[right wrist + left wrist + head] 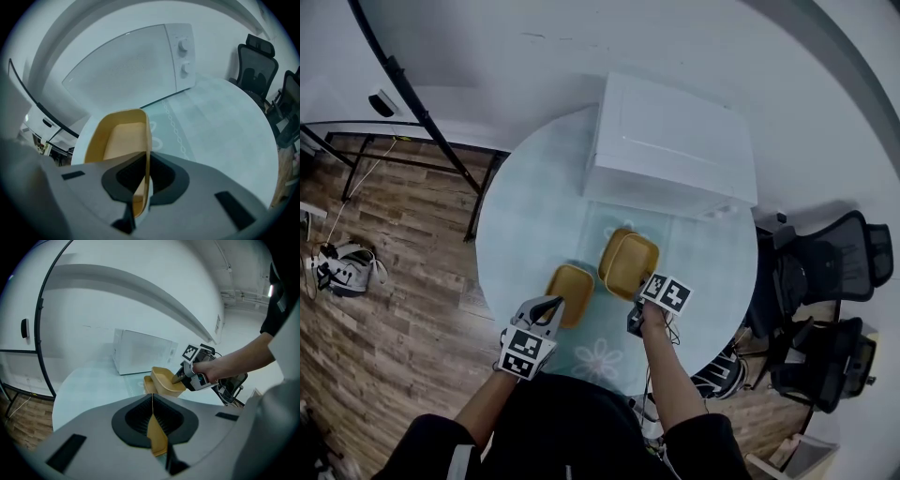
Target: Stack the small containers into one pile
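Two yellow containers show on the round glass table (525,216) in the head view. My left gripper (553,307) is shut on the near wall of the left yellow container (572,289); that wall (157,437) stands between its jaws in the left gripper view. My right gripper (639,300) is shut on the rim of the right yellow container (628,264), whose side wall (146,154) runs between its jaws. In the left gripper view the right gripper (180,377) holds this container (166,380) tilted, and part of a third container (148,385) peeks out behind it.
A white microwave (670,145) stands at the back of the table, its knobs (183,56) seen in the right gripper view. Black office chairs (834,253) stand to the right. A black metal stand (412,159) and wood floor (394,309) lie left.
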Demonstrator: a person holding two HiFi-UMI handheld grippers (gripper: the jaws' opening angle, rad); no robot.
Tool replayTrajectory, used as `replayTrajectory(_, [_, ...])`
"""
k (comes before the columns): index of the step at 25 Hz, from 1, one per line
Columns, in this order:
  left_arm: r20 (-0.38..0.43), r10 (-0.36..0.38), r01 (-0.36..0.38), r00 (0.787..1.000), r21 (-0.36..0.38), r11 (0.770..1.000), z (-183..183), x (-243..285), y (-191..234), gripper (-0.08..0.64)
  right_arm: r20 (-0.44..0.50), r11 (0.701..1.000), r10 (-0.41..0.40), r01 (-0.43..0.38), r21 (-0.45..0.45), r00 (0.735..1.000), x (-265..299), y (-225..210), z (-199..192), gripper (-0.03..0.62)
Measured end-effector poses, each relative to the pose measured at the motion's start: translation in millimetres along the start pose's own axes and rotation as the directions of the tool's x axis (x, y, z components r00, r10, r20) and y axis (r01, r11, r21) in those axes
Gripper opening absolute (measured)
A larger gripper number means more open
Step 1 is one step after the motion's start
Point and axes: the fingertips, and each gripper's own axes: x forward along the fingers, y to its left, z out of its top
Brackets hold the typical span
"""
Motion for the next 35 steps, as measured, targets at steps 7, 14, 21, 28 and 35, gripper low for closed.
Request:
replayTrajectory(7, [-0.017, 0.012, -0.013, 1.000, -0.029, 1.000, -6.7, 0.4, 19.8, 0.014, -0.010, 0.999, -0.039, 0.039, 0.002, 0.999, 22.0, 10.1, 10.3, 0.031])
replayTrajectory(14, [-0.022, 0.014, -0.015, 1.000, -0.046, 0.999, -8.1, 3.4, 29.0, 0.014, -0.039, 0.996, -0.084, 0.083, -0.013, 0.996, 35.2, 9.6, 6.8, 0.031])
replayTrajectory(21, [-0.030, 0.014, -0.015, 0.999, -0.047, 0.999, -11.3, 8.5, 31.9, 0.014, -0.049, 0.996, -0.084, 0.082, -0.030, 0.995, 42.4, 10.3, 4.8, 0.031])
replayTrajectory(28, [-0.042, 0.009, -0.011, 0.999, -0.050, 0.999, -11.4, 12.7, 30.8, 0.014, -0.040, 0.998, -0.056, 0.054, -0.036, 0.998, 41.3, 14.2, 7.8, 0.033])
replayTrajectory(35, [-0.045, -0.002, 0.000, 0.999, -0.042, 0.999, -11.4, 18.1, 27.2, 0.014, -0.027, 0.996, -0.084, 0.083, -0.035, 0.996, 34.2, 4.4, 5.5, 0.038])
